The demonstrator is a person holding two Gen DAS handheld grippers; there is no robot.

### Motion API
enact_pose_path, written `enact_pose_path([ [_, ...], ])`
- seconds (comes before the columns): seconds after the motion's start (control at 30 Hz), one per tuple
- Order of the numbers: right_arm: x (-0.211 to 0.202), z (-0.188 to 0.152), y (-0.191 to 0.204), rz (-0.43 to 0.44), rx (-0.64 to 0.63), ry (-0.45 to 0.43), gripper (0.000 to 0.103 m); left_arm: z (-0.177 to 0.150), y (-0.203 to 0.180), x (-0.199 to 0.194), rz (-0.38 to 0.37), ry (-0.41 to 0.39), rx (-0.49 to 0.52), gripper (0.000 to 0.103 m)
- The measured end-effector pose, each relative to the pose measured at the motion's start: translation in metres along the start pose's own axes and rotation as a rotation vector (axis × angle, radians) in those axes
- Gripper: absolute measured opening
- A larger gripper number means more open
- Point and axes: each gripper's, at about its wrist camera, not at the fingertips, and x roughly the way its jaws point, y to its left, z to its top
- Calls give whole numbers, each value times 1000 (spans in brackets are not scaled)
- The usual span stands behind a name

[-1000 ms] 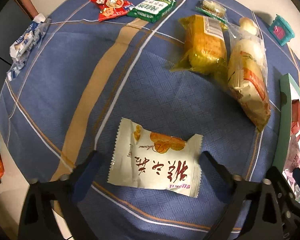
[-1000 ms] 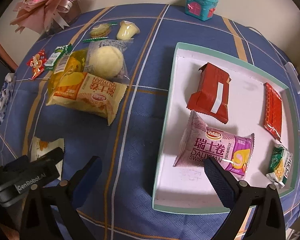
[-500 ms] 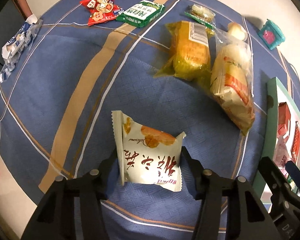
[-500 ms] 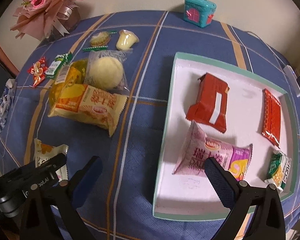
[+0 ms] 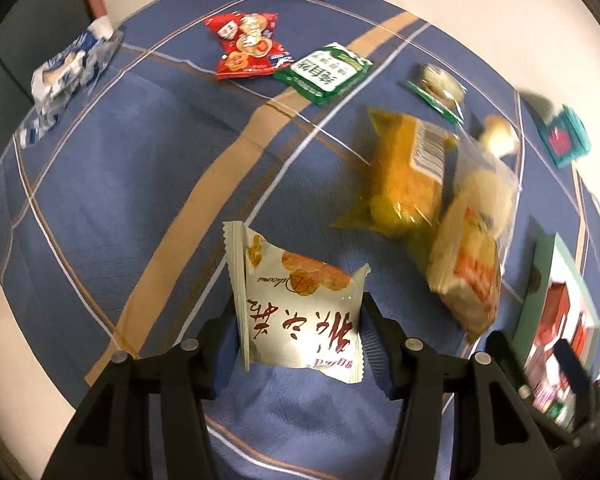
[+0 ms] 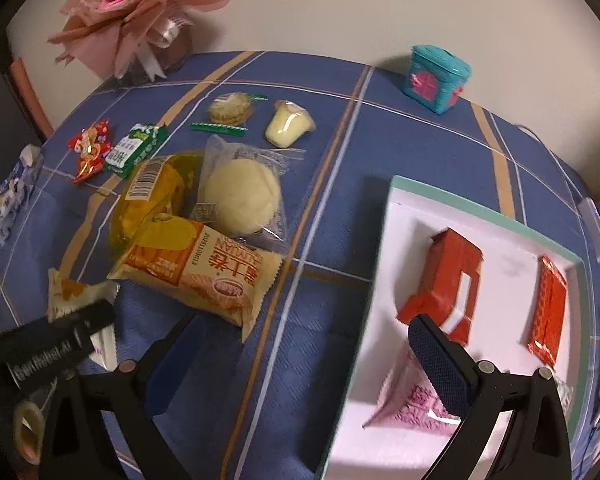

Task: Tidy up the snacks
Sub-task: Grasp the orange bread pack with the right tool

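Desk [image 5: 132, 184], under a blue checked cloth: it carries every item below; take the tray as your landmark.

Tray [image 6: 396, 208], white with a green rim: it lies on the desk's right side and already holds a red box [image 6: 444, 280], a flat red packet [image 6: 548, 308] and a pink roll pack [image 6: 412, 404]. This looks like the place for your load.

Loose heap, left of the tray: an orange cake pack [image 6: 204, 268], a yellow pack [image 6: 148, 196] and a round bun in clear wrap [image 6: 240, 196], touching one another. Behind them lie a green packet [image 6: 134, 148] and a red sweet packet [image 6: 90, 148].

White snack packet [image 5: 300, 308]: the item in hand, left of the tray beyond the heap, its lower half between the pads.

Left claw [image 5: 298, 344]: clenched on the white snack packet, having just closed on it. The wrapper is soft and slippery, so keep the squeeze even, lift it well clear of the heap, and carry it level toward the tray.

Right claw [image 6: 308, 352]: released, nothing in it, hanging over the tray's left rim. Move it aside so the left has a free path, and set the packet on a bare white patch.
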Motion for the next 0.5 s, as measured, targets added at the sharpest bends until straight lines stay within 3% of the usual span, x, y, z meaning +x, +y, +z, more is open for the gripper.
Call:
enact_pose_path([
  [0.5,26,9,54,-27,-206,-48,103,32,10,10,-2,1,-90,57],
])
